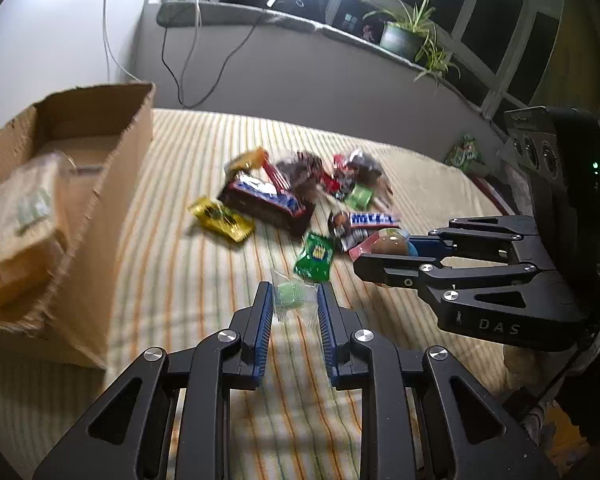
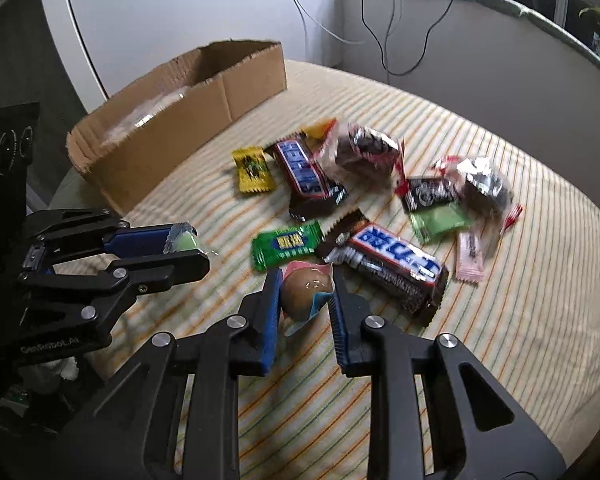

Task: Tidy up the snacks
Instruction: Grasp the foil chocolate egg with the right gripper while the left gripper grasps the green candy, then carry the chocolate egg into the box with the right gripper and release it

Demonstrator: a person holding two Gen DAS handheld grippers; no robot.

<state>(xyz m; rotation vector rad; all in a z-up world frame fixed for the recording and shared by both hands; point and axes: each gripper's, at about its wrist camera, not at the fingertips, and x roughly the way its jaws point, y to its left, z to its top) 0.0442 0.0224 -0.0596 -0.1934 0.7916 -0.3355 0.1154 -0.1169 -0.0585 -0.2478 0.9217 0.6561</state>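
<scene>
Several snacks lie in a loose pile on the striped cloth [image 2: 500,320]: two Snickers bars [image 2: 308,172] [image 2: 396,260], a yellow candy [image 2: 254,170], a green candy packet [image 2: 286,244] and dark cakes in clear wrap [image 2: 364,148]. My left gripper [image 1: 294,286] is shut on a small green candy in clear wrap [image 1: 292,296], just above the cloth. It also shows in the right wrist view as the left gripper [image 2: 198,250]. My right gripper [image 2: 306,276] is shut on a brown chocolate egg [image 2: 306,288] in a pink and blue wrapper, at the pile's near edge.
An open cardboard box [image 1: 112,184] stands to the left with a pale bread packet [image 1: 20,232] inside. A green packet [image 1: 466,154] lies alone at the far right. Behind are a wall with hanging cables [image 1: 180,72] and a sill with a potted plant [image 1: 408,32].
</scene>
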